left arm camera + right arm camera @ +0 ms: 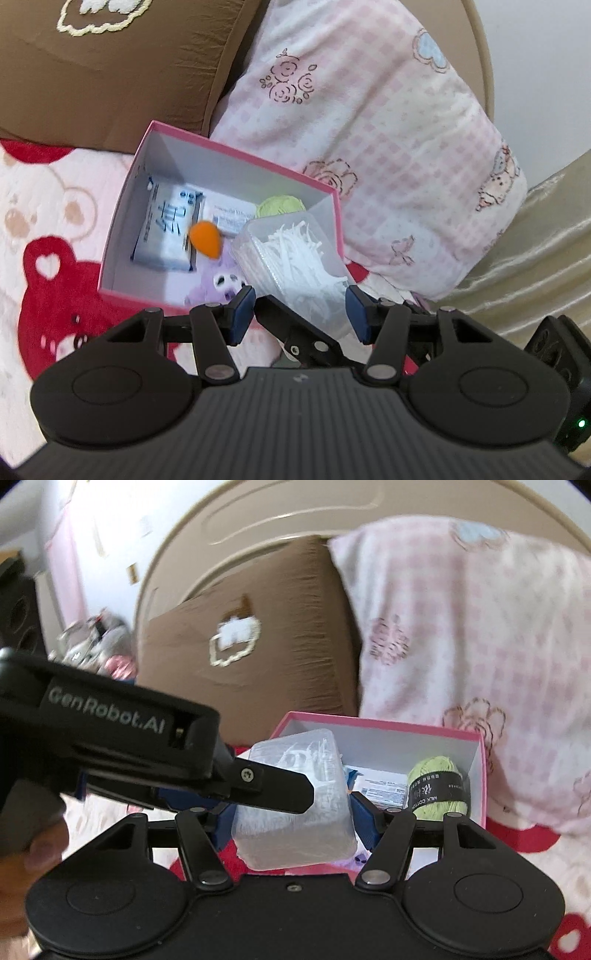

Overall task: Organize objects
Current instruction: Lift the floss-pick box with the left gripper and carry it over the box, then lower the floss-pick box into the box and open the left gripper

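Both hand-held grippers, left (301,310) and right (291,818), are clamping the clear lidded plastic tub of white sticks (295,805) over the pink cardboard box (125,225) on the bed; it is looking light, stiff, slippery; grip its flat sides.

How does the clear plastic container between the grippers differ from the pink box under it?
The clear plastic container is see-through; the pink box has opaque pink outer walls and a white inside. The container is smaller and held tilted above the box's corner; the box rests on the bedding. The container holds white sticks; the box holds mixed items, including green yarn. Both are rectangular.
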{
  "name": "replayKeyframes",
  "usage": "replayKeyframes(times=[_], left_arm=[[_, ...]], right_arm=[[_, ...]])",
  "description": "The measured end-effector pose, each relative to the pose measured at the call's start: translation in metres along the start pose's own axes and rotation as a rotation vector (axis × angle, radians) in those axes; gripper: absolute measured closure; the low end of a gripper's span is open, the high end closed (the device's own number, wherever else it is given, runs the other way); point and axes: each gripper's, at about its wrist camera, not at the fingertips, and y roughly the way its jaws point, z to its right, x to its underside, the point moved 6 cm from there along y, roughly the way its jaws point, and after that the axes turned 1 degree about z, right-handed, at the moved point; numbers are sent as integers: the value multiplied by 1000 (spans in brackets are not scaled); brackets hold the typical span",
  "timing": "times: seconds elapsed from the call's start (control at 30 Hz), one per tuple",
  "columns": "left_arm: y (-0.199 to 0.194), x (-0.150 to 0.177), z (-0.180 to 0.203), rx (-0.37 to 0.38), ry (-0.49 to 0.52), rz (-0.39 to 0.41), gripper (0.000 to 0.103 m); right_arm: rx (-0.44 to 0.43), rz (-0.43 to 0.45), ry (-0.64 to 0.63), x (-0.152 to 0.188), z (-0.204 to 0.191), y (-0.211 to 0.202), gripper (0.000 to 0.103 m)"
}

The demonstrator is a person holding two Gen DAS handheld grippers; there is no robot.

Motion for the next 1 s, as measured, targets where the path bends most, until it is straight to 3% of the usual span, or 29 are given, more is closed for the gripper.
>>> replayKeyframes(times=[0.27,0.57,0.7,0.9,1.0], left_arm=[[56,-13,-12,25,8,4,50],[117,-8,-33,44,-32,26,53],[133,-7,-40,36,-35,37,54],[144,-4,-56,102,-83,34,57],[147,0,-57,83,-52,29,59]], right_arm=[[102,34,19,6,25,39,35],[181,-1,59,27,58,84,35],[208,-32,52,33,69,101,35],[218,-55,39,38,76,115,36],[215,-64,51,45,80,115,36]])
